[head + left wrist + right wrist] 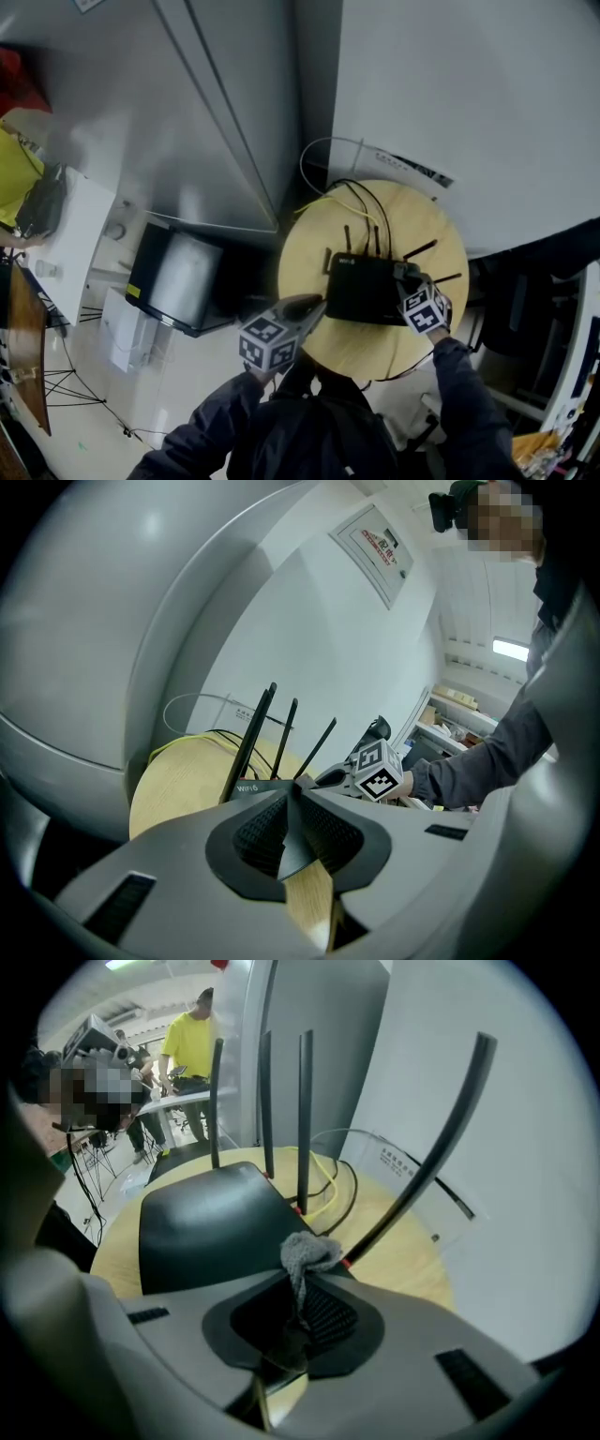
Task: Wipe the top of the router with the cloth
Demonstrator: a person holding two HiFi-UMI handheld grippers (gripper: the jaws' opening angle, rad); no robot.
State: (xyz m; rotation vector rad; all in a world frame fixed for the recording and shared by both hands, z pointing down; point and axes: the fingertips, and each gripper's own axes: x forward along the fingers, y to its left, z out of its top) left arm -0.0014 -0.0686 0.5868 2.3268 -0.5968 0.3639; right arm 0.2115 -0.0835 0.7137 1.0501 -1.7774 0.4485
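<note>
1. Since the right gripper is clamped on only a small tuft of grey cloth, squeeze firmly so the cloth does not slip out under drag.
2. The router lies on the round table, with the cloth at its right edge near the antennas. Lower until the cloth, not the jaw tips, meets the lid.
3. Sweep across the black top in overlapping strokes, steering clear of the antennas and the cables behind.
4. The left gripper, jaws together on nothing, sits by the router's left side. It could probably steady the case against sliding.
</note>
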